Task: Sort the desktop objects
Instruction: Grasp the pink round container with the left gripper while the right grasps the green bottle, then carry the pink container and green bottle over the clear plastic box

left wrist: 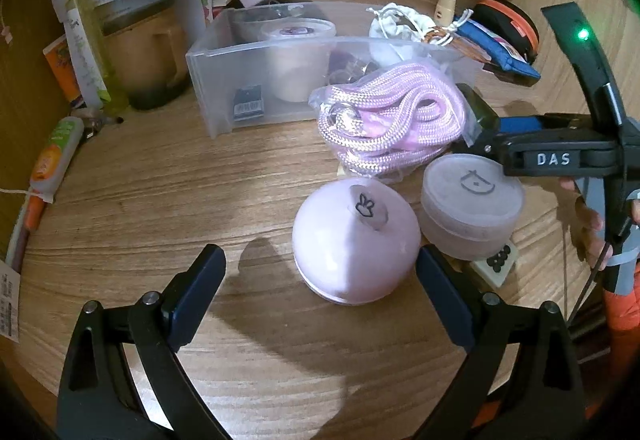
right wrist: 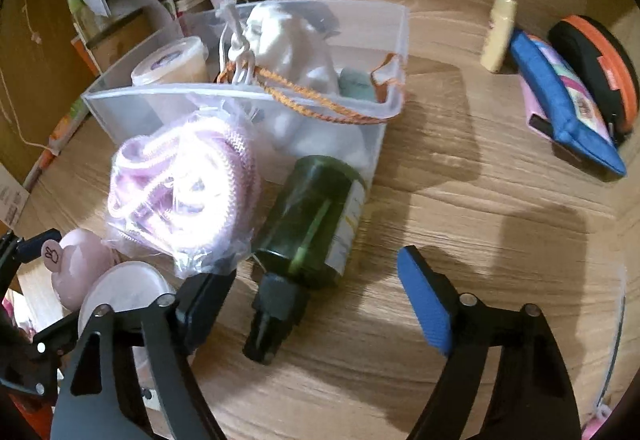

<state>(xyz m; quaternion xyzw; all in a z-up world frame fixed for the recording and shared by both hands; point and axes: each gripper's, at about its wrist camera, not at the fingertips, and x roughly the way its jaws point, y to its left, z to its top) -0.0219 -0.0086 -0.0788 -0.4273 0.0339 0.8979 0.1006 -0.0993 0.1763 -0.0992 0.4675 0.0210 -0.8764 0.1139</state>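
My left gripper (left wrist: pixel 320 292) is open low over the wooden desk. A pink dome with a rabbit sticker (left wrist: pixel 356 240) stands just beyond its fingertips, close to the right finger. A frosted round jar (left wrist: pixel 472 208) stands beside the dome, and a bagged coil of pink rope (left wrist: pixel 388 120) lies behind them. My right gripper (right wrist: pixel 316 300) is open too. A dark green bottle (right wrist: pixel 312 216) lies on its side with its black cap between the fingers, and neither pad touches it. The bottle rests against a clear plastic bin (right wrist: pixel 384 144). The left wrist view shows the right gripper (left wrist: pixel 492 128) beside the rope bag.
The bin (left wrist: pixel 208 80) holds a lidded tub (left wrist: pixel 296 56) and a white drawstring pouch (right wrist: pixel 288 36). A mug stuffed with papers (left wrist: pixel 140 52) stands at the back left. A blue pouch (right wrist: pixel 568 108), an orange-rimmed case (right wrist: pixel 600 68) and a cream stick (right wrist: pixel 498 32) lie at the right. A small tile (left wrist: pixel 496 264) sits by the jar.
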